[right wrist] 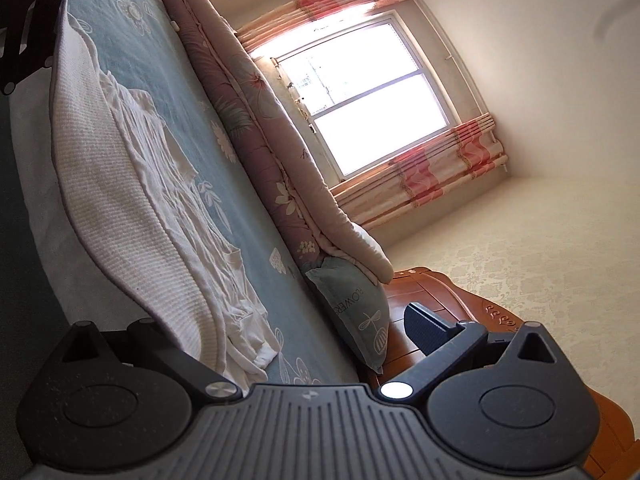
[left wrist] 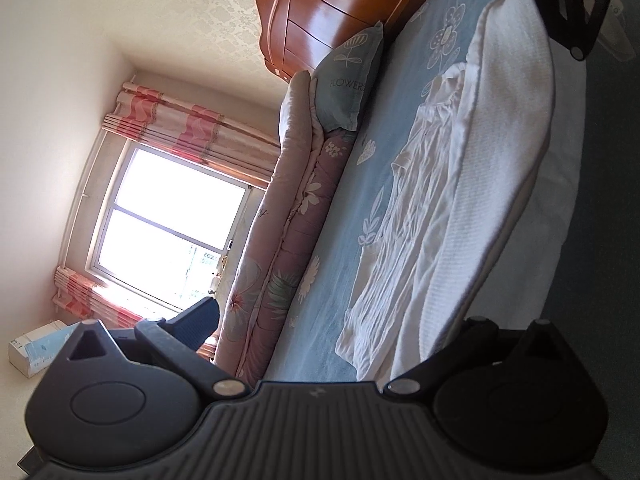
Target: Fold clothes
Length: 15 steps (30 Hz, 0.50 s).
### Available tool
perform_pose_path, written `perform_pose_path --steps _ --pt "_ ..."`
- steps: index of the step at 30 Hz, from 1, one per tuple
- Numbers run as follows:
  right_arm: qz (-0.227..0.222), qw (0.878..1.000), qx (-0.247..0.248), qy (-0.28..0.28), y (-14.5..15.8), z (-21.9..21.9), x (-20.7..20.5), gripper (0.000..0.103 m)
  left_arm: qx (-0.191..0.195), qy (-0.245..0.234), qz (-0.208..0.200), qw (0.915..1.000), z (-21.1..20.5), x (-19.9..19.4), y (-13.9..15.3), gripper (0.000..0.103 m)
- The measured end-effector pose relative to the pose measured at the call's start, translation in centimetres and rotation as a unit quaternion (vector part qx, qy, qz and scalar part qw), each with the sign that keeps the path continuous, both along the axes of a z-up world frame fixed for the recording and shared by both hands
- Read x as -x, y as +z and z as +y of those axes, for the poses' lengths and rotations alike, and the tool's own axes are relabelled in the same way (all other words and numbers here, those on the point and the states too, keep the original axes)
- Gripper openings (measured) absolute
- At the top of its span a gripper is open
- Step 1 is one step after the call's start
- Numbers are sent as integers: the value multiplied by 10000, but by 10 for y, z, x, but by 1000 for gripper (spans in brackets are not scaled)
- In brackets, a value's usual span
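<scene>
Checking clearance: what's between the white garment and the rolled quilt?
Only bare blue floral sheet separates the white garment from the rolled quilt, in both wrist views.

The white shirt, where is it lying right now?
The white shirt lies spread on the blue bedsheet, against the white knit towel along the bed's near edge, between both grippers.

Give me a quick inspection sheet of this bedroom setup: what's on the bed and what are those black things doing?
Surface: bed with blue flowered sheet.
Job's things: white ribbed garment lying along the bed's near edge, over a crumpled white shirt.
Clutter: blue pillow and rolled pink quilt along the far side.
Grippers: left tool and right tool are both open, tilted sideways and holding nothing.
Cables: nothing seen.
Surroundings: wooden headboard, window, pink curtains, box on the floor.
</scene>
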State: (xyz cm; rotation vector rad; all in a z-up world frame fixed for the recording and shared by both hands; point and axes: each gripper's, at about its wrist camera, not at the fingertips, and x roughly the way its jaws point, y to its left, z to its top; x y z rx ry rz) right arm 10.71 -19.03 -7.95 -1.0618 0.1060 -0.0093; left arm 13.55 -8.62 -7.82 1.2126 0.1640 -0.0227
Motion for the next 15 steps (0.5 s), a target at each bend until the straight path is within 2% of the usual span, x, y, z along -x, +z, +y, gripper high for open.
perform_pose_path --steps 15 --pt "-10 9998 -90 -148 1 3 -81 103 224 322 -7 9992 2 -76 2 103"
